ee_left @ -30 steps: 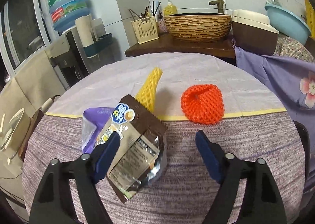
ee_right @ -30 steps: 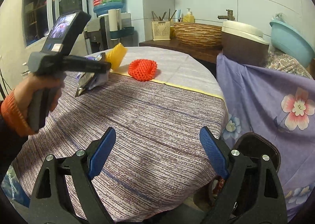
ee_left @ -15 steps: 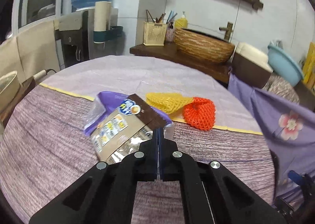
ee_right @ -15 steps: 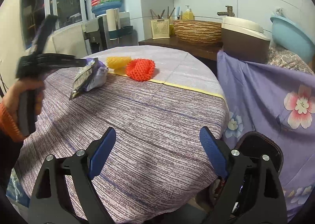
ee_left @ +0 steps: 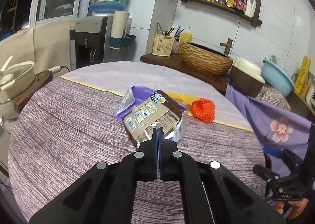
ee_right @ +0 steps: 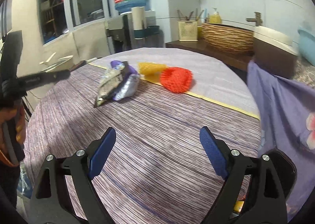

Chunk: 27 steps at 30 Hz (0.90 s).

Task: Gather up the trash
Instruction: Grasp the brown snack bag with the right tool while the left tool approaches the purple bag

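A tiled kitchen corner with a round bench point(ee_left: 59, 125) under a striped purple cloth. Left wrist view: the brown snack wrapper point(ee_left: 149, 113), the nearest piece of trash, lies crumpled near the bench's middle. A purple packet point(ee_left: 137, 92) sits partly under its far edge, and a yellow foam net point(ee_left: 177, 97) and an orange foam net point(ee_left: 203, 111) lie just beyond it to the right. The left hand-held gripper point(ee_left: 158, 135) is fully closed, its tips overlapping the wrapper's near edge. A woven basin point(ee_left: 204, 60) and a water dispenser point(ee_left: 90, 39) stand well behind the wrapper, off the bench. Right wrist view: the right hand-held gripper point(ee_right: 157, 145) hangs wide and empty over bare cloth, well short of the wrapper point(ee_right: 110, 84). Here the left hand-held gripper point(ee_right: 67, 73) ends left of the wrapper with a gap between, so it probably holds nothing. Nothing blocks the way to the trash.
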Available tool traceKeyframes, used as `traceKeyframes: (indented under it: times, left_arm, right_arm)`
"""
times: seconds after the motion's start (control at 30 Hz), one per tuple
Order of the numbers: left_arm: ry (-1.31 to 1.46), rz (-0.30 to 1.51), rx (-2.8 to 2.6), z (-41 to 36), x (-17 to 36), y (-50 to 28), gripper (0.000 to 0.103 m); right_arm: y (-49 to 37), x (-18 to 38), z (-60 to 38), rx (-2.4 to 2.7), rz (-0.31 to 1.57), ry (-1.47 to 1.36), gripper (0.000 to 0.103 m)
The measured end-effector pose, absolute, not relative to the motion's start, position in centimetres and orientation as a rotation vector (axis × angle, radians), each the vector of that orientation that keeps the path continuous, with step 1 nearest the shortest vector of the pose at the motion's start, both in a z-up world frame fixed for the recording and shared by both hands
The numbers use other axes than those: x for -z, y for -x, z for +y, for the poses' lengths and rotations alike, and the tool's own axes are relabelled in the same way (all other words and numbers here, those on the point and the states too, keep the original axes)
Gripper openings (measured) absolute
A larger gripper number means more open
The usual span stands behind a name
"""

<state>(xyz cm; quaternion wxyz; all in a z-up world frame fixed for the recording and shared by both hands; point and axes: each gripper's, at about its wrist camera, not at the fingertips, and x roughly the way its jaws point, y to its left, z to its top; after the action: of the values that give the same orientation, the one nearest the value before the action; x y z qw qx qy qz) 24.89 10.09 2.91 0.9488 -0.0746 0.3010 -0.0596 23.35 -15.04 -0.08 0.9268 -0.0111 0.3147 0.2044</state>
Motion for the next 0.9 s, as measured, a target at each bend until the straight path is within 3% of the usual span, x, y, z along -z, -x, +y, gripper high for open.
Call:
traceKeyframes:
  times: [0.1, 0.13, 0.17, 0.2, 0.23, 0.53, 0.63, 0.9]
  left_arm:
    - [0.145, 0.614, 0.129, 10.7, -2.9, -24.6, 0.004]
    - [0.142, 0.612, 0.126, 11.0, -2.9, -24.4, 0.015]
    - [0.136, 0.616, 0.119, 11.3, -2.9, -24.4, 0.028]
    - [0.135, 0.612, 0.107, 11.7, -3.0, -24.2, 0.062]
    - [0.136, 0.594, 0.089, 12.3, -3.1, -23.8, 0.076]
    - [0.132, 0.589, 0.025, 16.9, -3.1, -21.6, 0.078]
    - [0.164, 0.582, 0.000, 19.1, -3.0, -20.5, 0.082]
    - [0.211, 0.613, 0.002, 21.5, -1.5, -20.0, 0.082]
  right_arm:
    - [-24.4, -0.3, -13.6, -0.458, 0.651, 0.019, 0.088]
    - [-24.8, -0.4, -13.1, -0.475, 0.664, 0.013, 0.090]
    - [-25.3, -0.4, -12.6, -0.498, 0.680, 0.003, 0.090]
    - [-25.7, -0.5, -12.2, -0.514, 0.691, -0.006, 0.090]
    - [-26.4, -0.6, -11.3, -0.537, 0.708, -0.011, 0.090]
    - [-29.4, -0.8, -2.0, -0.671, 0.705, 0.192, 0.090]
    - [-31.2, -0.2, 1.2, -0.650, 0.703, 0.287, 0.096]
    - [-36.8, 3.5, 7.0, -0.556, 0.832, 0.447, 0.097]
